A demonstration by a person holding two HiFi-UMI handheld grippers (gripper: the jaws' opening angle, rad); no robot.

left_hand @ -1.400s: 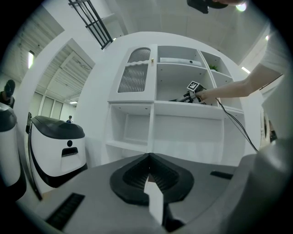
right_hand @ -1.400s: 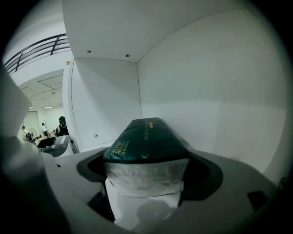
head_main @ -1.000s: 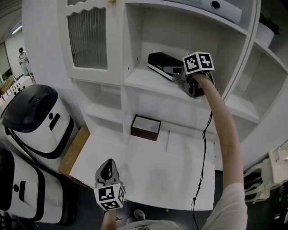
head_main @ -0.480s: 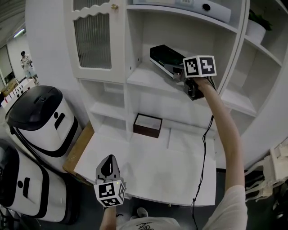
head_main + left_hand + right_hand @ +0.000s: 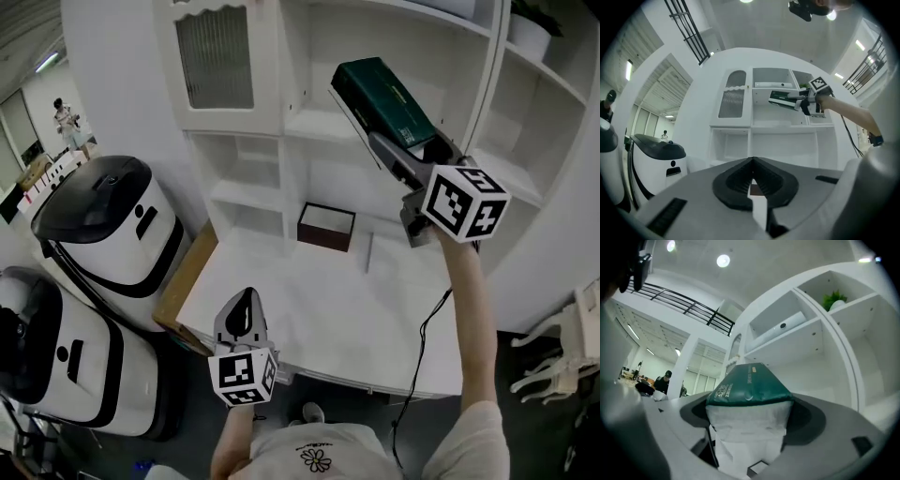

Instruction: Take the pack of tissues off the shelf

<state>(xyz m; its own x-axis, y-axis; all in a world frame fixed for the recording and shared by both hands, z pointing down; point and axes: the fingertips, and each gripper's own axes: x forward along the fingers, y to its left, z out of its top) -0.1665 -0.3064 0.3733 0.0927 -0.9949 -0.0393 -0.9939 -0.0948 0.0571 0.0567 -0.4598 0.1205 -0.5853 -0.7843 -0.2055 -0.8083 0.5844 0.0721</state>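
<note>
Right gripper (image 5: 398, 159) has the tissues (image 5: 380, 94) clamped, up in front of the shelf (image 5: 314, 127); left gripper (image 5: 246, 309) closed, empty.

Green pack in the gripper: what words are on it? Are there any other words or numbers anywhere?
Pack of tissues: white print and a logo on the green top, too blurred to read.
Upper marker cube: only black and white squares, no letters.
Lower marker cube: the same, no letters.
White machine: black marks, no words.
No text can be read anywhere.
</note>
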